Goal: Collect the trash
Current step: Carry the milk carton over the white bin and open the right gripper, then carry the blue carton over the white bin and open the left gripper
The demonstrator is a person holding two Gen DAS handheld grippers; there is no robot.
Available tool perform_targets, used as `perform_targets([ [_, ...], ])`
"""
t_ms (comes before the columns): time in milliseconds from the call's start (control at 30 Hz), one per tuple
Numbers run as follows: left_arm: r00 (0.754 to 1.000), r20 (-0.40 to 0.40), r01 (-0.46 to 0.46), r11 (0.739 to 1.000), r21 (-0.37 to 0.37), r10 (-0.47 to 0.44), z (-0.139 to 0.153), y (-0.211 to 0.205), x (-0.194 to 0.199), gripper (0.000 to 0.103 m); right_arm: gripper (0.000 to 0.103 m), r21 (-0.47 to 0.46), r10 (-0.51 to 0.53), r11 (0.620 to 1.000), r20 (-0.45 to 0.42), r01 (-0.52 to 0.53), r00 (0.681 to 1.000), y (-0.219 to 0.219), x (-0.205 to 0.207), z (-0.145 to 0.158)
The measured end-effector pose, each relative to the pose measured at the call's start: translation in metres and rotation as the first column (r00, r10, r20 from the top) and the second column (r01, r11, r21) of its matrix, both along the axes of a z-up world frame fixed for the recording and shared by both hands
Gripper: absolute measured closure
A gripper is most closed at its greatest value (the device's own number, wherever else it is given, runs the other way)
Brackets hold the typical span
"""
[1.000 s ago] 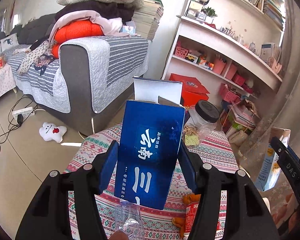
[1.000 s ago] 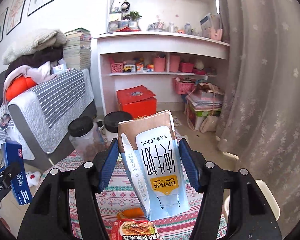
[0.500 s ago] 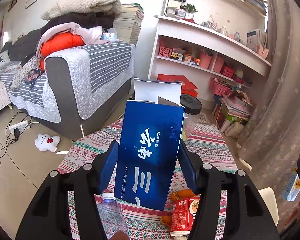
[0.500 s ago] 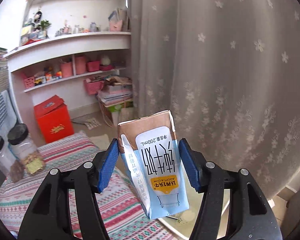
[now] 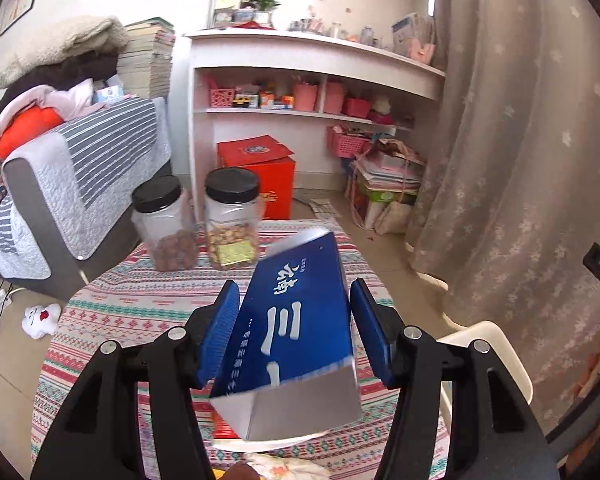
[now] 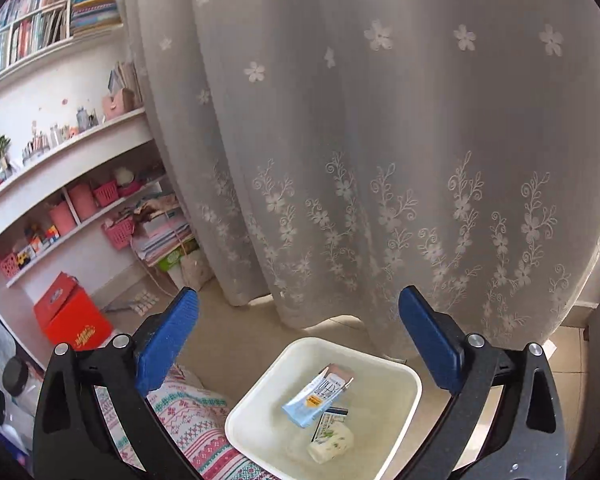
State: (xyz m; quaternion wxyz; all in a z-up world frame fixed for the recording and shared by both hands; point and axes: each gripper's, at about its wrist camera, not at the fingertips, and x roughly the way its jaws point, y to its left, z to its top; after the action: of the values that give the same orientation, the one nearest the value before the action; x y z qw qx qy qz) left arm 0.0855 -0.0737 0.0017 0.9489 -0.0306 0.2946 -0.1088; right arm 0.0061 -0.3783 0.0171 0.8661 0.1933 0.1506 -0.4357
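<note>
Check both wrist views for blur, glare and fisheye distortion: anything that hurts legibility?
Left wrist: the blue box between the left gripper fingers is motion-smeared, its print soft, while the two jars behind stay fairly sharp. Right wrist: sharp throughout; the backlit curtain is bright but not blown out, and the milk carton in the white bin is readable. Both views bend straight shelves and have dark corners.

Patterned tablecloth table (image 5: 140, 312) carries two black-lidded jars (image 5: 232, 220); white bin (image 6: 400, 432) on floor (image 6: 228, 332).
</note>
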Motion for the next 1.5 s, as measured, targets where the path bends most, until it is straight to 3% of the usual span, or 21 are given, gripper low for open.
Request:
perform_targets([
  [233, 0.976, -0.060, 0.204, 0.976, -0.082, -0.209, 0.000, -0.109, 0.002, 0.051, 0.007, 0.056, -0.076, 0.996, 0.126, 0.069, 0.989, -0.034, -0.039, 0.021],
  [433, 0.932, -0.094, 0.341, 0.934, -0.111, -0.351, 0.003, -0.181, -0.004, 0.051, 0.007, 0.077, -0.134, 0.989, 0.141, 0.124, 0.981, -0.058, -0.054, 0.022],
  [500, 0.925, -0.099, 0.361, 0.929, -0.079, -0.368, 0.006, -0.189, -0.005, 0.048, 0.007, 0.105, -0.145, 0.986, 0.148, 0.131, 0.978, -0.067, -0.059, 0.021],
  [533, 0.921, -0.113, 0.371, 0.928, -0.045, -0.374, 0.004, -0.191, -0.003, 0.040, 0.007, 0.122, -0.148, 0.984, 0.151, 0.130, 0.977, -0.071, -0.061, 0.019],
  [667, 0.909, -0.218, 0.394, 0.905, 0.162, -0.356, -0.017, -0.191, 0.020, 0.036, 0.007, 0.189, -0.110, 0.979, 0.149, 0.081, 0.983, -0.078, -0.058, 0.013],
  [733, 0.875, -0.335, 0.439, 0.864, 0.247, -0.349, -0.037, -0.193, 0.038, 0.036, 0.007, 0.200, -0.094, 0.978, 0.146, 0.063, 0.985, -0.078, -0.055, 0.012],
  [800, 0.798, -0.466, 0.544, 0.790, 0.284, -0.382, -0.062, -0.198, 0.047, 0.036, 0.007, 0.220, -0.079, 0.974, 0.149, 0.045, 0.986, -0.079, -0.051, 0.010],
  [867, 0.708, -0.572, 0.664, 0.668, 0.336, -0.415, -0.090, -0.207, 0.044, 0.035, 0.007, 0.238, -0.068, 0.971, 0.146, 0.032, 0.987, -0.081, -0.048, 0.008],
  [933, 0.674, -0.606, 0.724, 0.541, 0.429, -0.421, -0.115, -0.214, 0.034, 0.034, 0.007, 0.255, -0.064, 0.967, 0.141, 0.026, 0.988, -0.083, -0.047, 0.005],
  [967, 0.658, -0.626, 0.744, 0.490, 0.455, -0.418, -0.126, -0.216, 0.032, 0.034, 0.007, 0.263, -0.066, 0.964, 0.142, 0.027, 0.988, -0.084, -0.047, 0.004],
  [1033, 0.644, -0.650, 0.762, 0.420, 0.493, -0.404, -0.144, -0.221, 0.032, 0.034, 0.007, 0.274, -0.081, 0.961, 0.149, 0.038, 0.985, -0.088, -0.050, 0.004],
  [1100, 0.637, -0.660, 0.769, 0.391, 0.507, -0.398, -0.154, -0.226, 0.036, 0.034, 0.007, 0.283, -0.095, 0.958, 0.160, 0.047, 0.983, -0.091, -0.052, 0.005],
  [1333, 0.618, -0.699, 0.785, 0.331, 0.524, -0.360, -0.185, -0.248, 0.058, 0.034, 0.007, 0.293, -0.093, 0.955, 0.161, 0.042, 0.983, -0.092, -0.051, 0.005],
  [1433, 0.640, -0.681, 0.767, 0.348, 0.539, -0.356, -0.194, -0.244, 0.061, 0.034, 0.007, 0.293, -0.078, 0.956, 0.156, 0.029, 0.985, -0.092, -0.048, 0.005],
  [1500, 0.644, -0.662, 0.763, 0.390, 0.516, -0.384, -0.189, -0.237, 0.061, 0.037, 0.007, 0.299, -0.068, 0.954, 0.156, 0.018, 0.985, -0.092, -0.047, 0.004],
])
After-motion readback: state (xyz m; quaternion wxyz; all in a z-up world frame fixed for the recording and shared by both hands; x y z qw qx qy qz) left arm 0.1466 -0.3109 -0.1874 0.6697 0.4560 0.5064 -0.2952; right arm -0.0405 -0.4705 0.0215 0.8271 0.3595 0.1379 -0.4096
